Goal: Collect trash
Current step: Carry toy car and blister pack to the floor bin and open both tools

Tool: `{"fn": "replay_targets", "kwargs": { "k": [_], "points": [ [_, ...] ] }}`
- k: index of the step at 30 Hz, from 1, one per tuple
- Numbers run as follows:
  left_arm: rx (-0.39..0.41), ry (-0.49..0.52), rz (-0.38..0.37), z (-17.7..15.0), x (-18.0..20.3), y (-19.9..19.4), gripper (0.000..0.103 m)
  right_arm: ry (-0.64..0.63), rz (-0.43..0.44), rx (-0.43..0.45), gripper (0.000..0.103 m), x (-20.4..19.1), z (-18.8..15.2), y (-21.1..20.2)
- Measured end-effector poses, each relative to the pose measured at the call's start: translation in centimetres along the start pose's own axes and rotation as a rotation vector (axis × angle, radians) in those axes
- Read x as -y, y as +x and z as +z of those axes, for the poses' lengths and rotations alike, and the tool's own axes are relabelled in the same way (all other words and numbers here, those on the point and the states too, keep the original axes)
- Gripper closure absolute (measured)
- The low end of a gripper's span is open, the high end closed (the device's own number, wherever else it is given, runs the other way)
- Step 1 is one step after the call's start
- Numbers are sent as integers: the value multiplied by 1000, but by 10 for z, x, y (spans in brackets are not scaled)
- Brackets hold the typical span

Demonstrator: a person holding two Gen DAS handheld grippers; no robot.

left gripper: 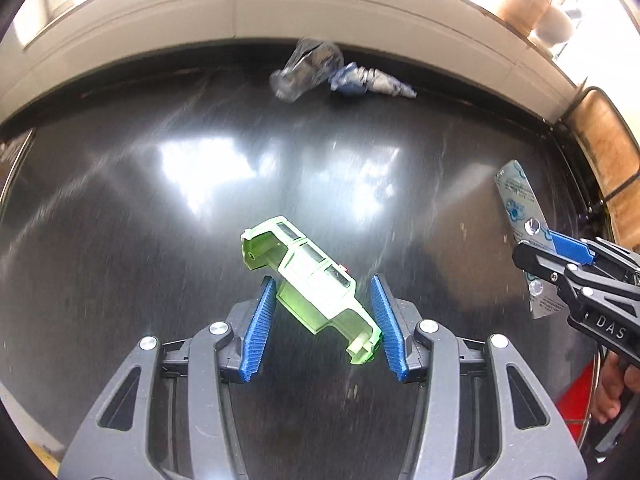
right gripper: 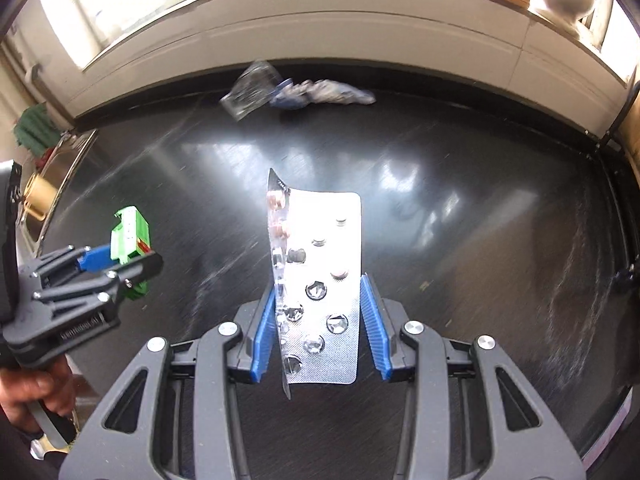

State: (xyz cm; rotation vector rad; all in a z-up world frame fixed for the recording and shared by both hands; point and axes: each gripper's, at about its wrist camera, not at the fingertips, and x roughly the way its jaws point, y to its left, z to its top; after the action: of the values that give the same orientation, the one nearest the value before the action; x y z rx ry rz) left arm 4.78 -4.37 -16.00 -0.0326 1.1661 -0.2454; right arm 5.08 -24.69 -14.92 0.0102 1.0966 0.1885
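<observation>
Glossy black tabletop [left gripper: 160, 200] runs back to a pale wall. Left gripper [left gripper: 324, 320], part open, clamps a green toy car shell [left gripper: 310, 284]; right gripper [right gripper: 320, 328] grips silver blister packs [right gripper: 320, 280]. A clear wrapper [left gripper: 306, 70] lies beside crumpled blue paper [left gripper: 368, 82] at the far edge.

The lower end of the blister pack [right gripper: 320, 300] in my right gripper [right gripper: 320, 292] is cut short behind the jaw bases, and its folded left edge hides part of the foil face. In the left wrist view, my right gripper [left gripper: 560, 252] covers the middle of that pack [left gripper: 518, 204], and its print is too small to read. The crumpled plastic wrapper [left gripper: 304, 68] by the far wall is blurred; I cannot tell its contents.
</observation>
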Motion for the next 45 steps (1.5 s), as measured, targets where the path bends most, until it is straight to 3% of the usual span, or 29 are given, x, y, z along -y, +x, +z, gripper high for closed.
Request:
{"fn": "replay_targets", "kwargs": {
  "k": [5,16,25,31,37,45],
  "points": [
    [8,-2,11,-29,-13,-19,55,-16,8,9,63,-24,-15,-12],
    [85,-42,65,-45,-57,-61,55,-69,50,57,63,-73,-5,-26],
    [162,-187,171,-80,-134,-118,55,-274,170,60,63,-180,7,-24],
    [175,-334,274,-139,-190,-153,55,-446,289,0,63,-271,-7,-11],
    [150,-529,354,-221,-243,-179,55,-629,405,-100,63,-366,-46,2],
    [105,-722,386,-315,-291,-188,55,-826,513,-256,62,-475,-116,22]
  ]
}}
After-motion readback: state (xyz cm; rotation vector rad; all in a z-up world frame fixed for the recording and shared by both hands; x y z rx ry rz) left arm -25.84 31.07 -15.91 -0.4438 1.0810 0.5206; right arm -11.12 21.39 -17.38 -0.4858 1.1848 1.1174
